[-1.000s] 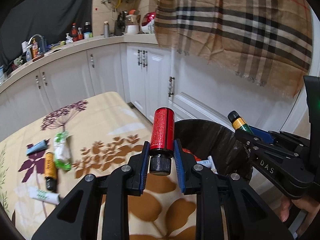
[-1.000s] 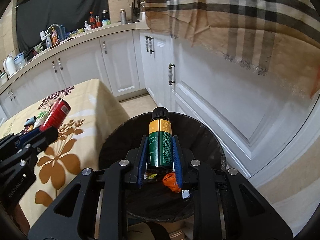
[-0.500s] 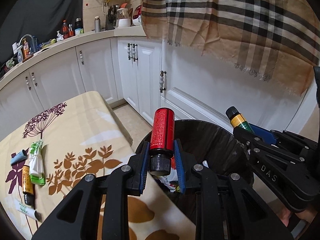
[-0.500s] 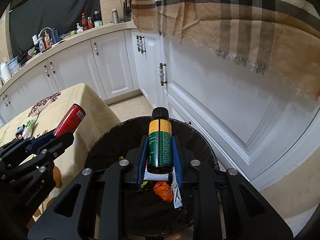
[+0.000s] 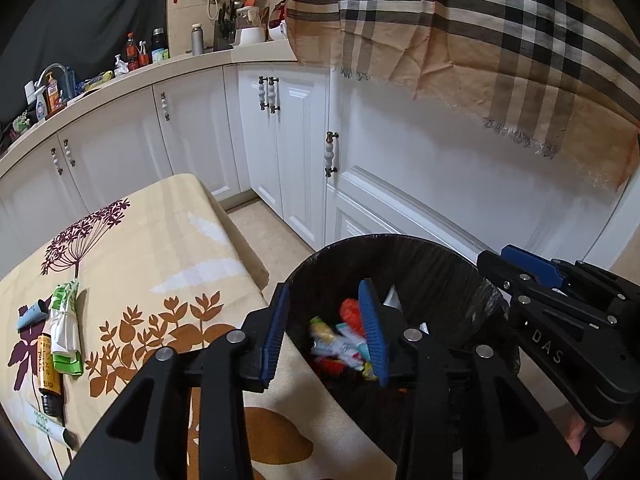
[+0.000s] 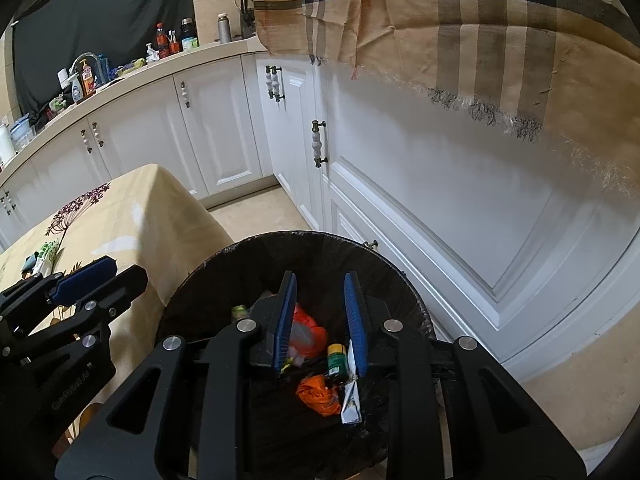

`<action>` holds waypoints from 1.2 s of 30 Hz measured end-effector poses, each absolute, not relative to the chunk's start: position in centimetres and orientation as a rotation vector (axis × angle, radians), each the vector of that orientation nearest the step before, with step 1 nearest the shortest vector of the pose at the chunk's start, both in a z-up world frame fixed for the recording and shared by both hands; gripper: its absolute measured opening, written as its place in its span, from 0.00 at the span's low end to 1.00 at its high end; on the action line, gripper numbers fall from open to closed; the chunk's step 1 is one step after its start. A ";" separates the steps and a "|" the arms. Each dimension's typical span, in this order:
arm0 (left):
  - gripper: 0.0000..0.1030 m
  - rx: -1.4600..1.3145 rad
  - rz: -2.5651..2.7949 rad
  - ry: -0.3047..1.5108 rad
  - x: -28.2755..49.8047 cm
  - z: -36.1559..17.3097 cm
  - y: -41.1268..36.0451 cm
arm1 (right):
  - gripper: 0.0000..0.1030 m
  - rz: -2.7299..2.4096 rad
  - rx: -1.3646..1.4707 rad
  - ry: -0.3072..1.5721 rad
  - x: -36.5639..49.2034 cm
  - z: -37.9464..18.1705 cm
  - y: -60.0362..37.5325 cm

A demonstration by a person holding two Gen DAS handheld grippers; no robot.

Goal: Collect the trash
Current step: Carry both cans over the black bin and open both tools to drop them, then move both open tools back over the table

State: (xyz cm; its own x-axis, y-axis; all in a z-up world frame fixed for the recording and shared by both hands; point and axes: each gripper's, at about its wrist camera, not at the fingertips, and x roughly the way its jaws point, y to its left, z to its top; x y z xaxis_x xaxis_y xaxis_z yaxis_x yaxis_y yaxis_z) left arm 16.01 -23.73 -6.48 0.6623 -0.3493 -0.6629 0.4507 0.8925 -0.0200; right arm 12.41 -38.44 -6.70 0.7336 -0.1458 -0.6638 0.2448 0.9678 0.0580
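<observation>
A black-lined trash bin (image 5: 400, 242) (image 6: 304, 238) stands beside the table, with wrappers and an orange bag inside. My left gripper (image 5: 324, 332) hangs over its near rim, its jaws opening with nothing between them. My right gripper (image 6: 320, 320) is over the bin's middle, open and empty; in the left wrist view it (image 5: 532, 268) shows at the right. A green bottle (image 6: 336, 360) lies among the trash below it. On the floral tablecloth (image 5: 160, 248) lie a green-white packet (image 5: 64, 328), a blue tube (image 5: 32, 314), an orange bottle (image 5: 48, 368) and a white tube (image 5: 48, 426).
White cabinet doors (image 5: 288, 152) stand close behind the bin. A plaid cloth (image 5: 480, 32) hangs over the counter edge above it. The far counter (image 5: 120, 80) holds bottles and a sink tap. A strip of beige floor (image 6: 256, 212) runs between the table and the cabinets.
The red bottle has left my left jaws and the green bottle has left my right jaws; the green one now lies in the bin. Both grippers moved further over the bin.
</observation>
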 end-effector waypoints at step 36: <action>0.67 0.013 0.001 0.681 10.7 -4.4 2.3 | 0.37 0.157 0.023 0.729 15.8 -4.8 -17.1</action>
State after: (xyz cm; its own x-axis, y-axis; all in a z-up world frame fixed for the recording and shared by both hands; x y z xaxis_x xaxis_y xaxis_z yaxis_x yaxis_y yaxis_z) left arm 10.72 2.32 -4.41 0.7770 0.0049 -0.6295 0.0033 0.9999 0.0120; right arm 15.76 -17.10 -4.81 0.7346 0.1506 -0.6616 -0.1347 0.9880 0.0754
